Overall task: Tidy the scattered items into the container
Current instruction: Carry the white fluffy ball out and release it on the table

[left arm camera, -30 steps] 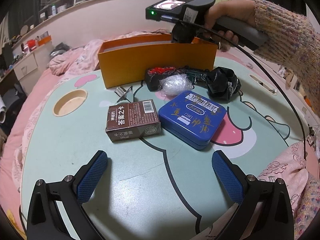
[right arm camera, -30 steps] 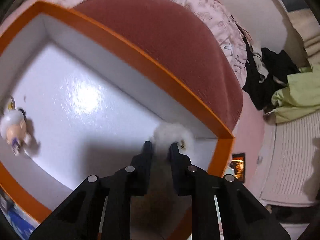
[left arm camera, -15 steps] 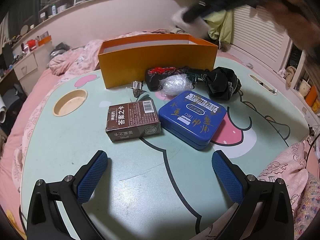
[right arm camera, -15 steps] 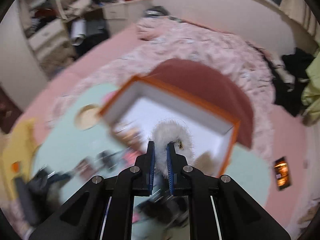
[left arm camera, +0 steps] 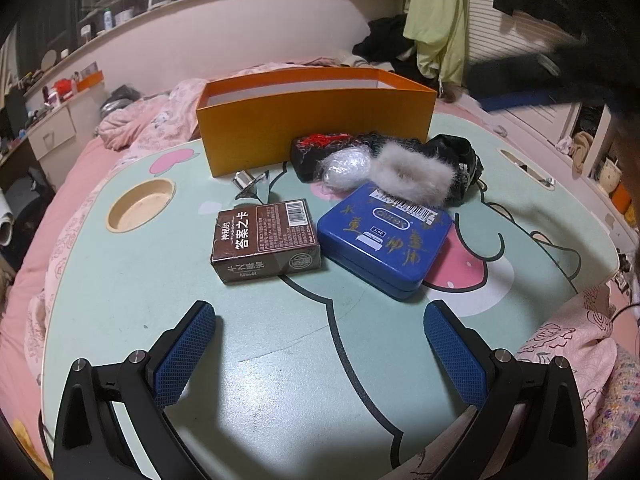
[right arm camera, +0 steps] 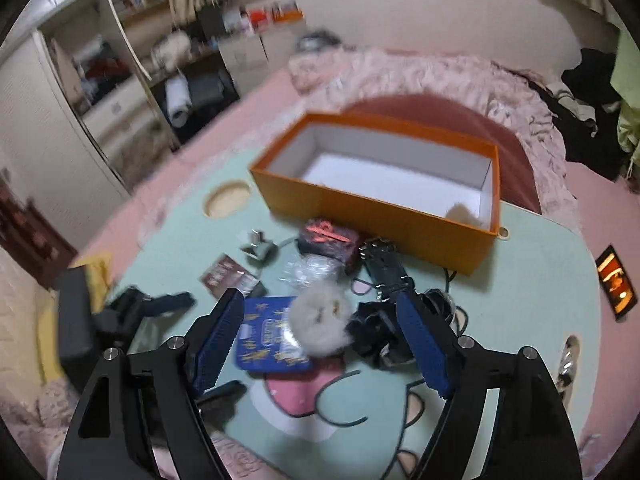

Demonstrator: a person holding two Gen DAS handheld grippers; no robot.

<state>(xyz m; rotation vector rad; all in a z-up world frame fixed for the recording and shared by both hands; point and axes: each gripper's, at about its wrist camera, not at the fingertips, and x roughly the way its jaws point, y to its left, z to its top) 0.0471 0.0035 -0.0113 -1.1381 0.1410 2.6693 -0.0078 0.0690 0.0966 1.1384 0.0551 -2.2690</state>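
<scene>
An orange box [left arm camera: 316,120] [right arm camera: 380,208] stands open at the back of the table. In front of it lie a brown card box [left arm camera: 266,240], a blue tin [left arm camera: 386,236] [right arm camera: 268,336], a white fluffy item [left arm camera: 414,174] [right arm camera: 320,318] resting on the tin's far edge, a clear plastic ball [left arm camera: 346,166], a black-and-red item [left arm camera: 320,146] and a black bundle [left arm camera: 460,160]. My left gripper [left arm camera: 320,344] is open and empty, low over the table's near side. My right gripper [right arm camera: 320,340] is open above the fluffy item, which is free of its pads.
A small metal clip [left arm camera: 250,184] lies by the box's left corner. A round cup recess [left arm camera: 140,204] sits in the table's left side. A phone [right arm camera: 616,284] lies at the right edge. Pink bedding surrounds the table.
My right gripper lifted out of the orange box with the fluffy item, swung back over the table and opened. The fluffy item now lies on the blue tin. My left gripper has not moved.
</scene>
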